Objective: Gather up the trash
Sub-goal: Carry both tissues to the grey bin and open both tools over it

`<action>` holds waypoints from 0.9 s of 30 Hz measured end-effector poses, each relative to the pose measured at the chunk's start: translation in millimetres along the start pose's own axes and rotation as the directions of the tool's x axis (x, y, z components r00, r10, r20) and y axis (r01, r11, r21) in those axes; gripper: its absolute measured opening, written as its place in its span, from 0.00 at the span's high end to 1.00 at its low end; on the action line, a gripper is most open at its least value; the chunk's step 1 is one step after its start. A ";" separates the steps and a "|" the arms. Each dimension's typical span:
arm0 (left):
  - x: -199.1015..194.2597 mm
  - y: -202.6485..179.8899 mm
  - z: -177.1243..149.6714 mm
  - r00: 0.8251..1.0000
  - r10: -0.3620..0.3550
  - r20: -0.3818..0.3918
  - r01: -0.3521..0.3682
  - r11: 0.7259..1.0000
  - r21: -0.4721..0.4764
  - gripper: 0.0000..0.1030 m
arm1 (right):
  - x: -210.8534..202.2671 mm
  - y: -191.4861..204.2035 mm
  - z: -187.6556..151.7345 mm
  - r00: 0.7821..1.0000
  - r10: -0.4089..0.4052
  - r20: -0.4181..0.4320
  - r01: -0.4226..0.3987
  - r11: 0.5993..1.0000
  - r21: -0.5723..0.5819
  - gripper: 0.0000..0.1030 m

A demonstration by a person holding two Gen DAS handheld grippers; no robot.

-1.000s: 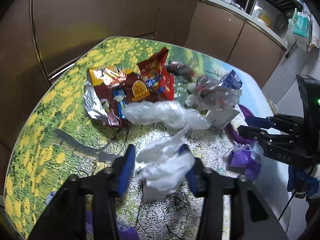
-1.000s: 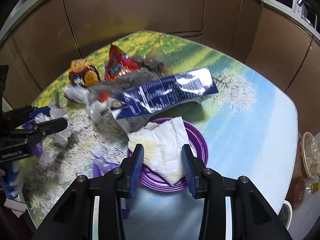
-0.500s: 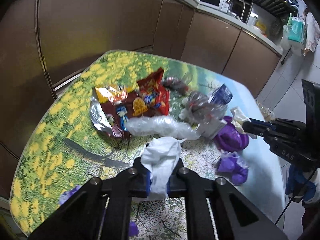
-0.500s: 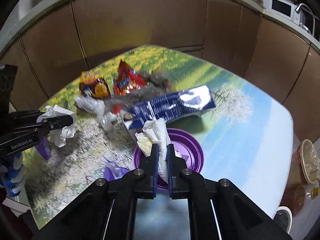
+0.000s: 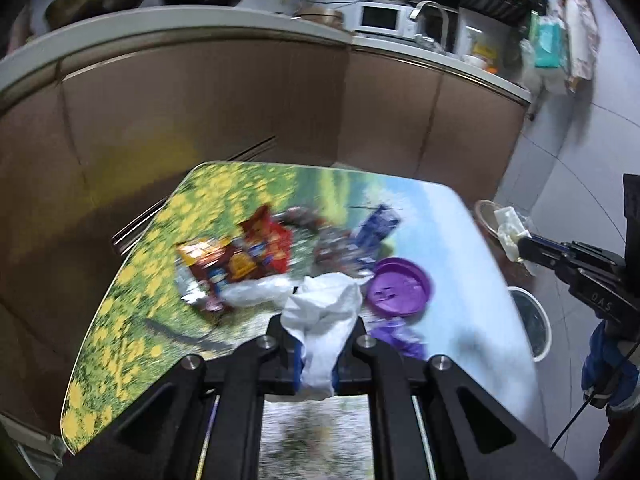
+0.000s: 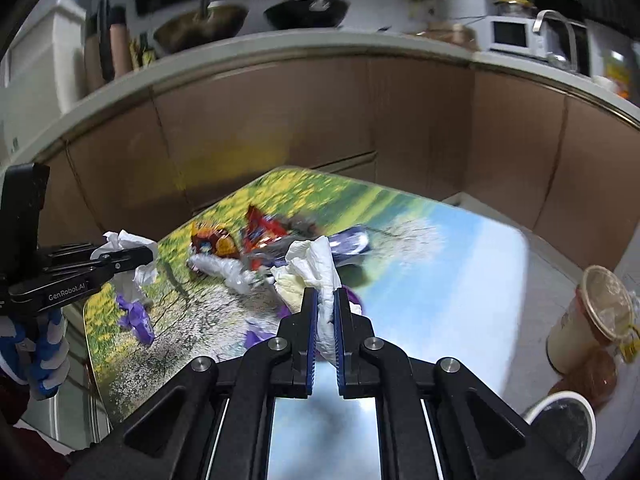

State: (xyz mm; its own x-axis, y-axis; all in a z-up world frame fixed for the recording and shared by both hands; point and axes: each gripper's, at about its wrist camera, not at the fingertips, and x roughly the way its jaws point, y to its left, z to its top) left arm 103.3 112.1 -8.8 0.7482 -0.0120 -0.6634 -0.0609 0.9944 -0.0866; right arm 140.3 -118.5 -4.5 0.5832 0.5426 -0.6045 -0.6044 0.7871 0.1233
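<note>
Above the flower-print table [image 5: 132, 272], the left gripper [image 5: 316, 354] clenches a white tissue wad [image 5: 324, 320]; right gripper [image 6: 326, 320] clenches a crumpled napkin [image 6: 316, 272].

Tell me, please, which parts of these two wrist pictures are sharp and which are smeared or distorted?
Left wrist view: the left tool and its crumpled white tissue are sharp; the red and yellow snack wrappers and flower-print tabletop are motion-smeared. Right wrist view: the right tool is crisp, the tabletop streaked; the fisheye bows the pale countertop edge.
</note>
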 end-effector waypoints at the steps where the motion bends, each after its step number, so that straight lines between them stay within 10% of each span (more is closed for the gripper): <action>1: -0.5 -12.4 4.2 1.000 -0.016 0.000 0.016 1.000 0.021 0.92 | -6.6 -7.3 -2.9 1.000 -0.012 0.009 0.012 1.000 0.013 0.93; 10: 28.4 -154.7 31.2 0.978 -0.204 -0.045 0.209 0.947 0.242 0.92 | -82.1 -110.1 -57.4 0.975 -0.219 0.031 0.208 0.955 0.210 0.92; 21: 116.7 -371.3 26.9 0.876 -0.405 -0.263 0.481 0.779 0.402 0.91 | -102.5 -236.9 -142.7 0.907 -0.402 -0.121 0.413 0.803 0.430 0.92; 27: 173.7 -452.4 10.3 0.839 -0.410 -0.358 0.534 0.746 0.398 0.88 | -85.8 -294.4 -175.3 0.882 -0.423 -0.208 0.467 0.727 0.504 0.92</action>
State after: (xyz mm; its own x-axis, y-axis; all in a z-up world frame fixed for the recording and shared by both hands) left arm 267.5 -338.8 -77.2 0.4162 -0.4552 -0.7871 0.6174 0.7770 -0.1228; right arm 173.1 -448.2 -126.9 0.6567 0.0847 -0.7494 0.1066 0.9733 0.2034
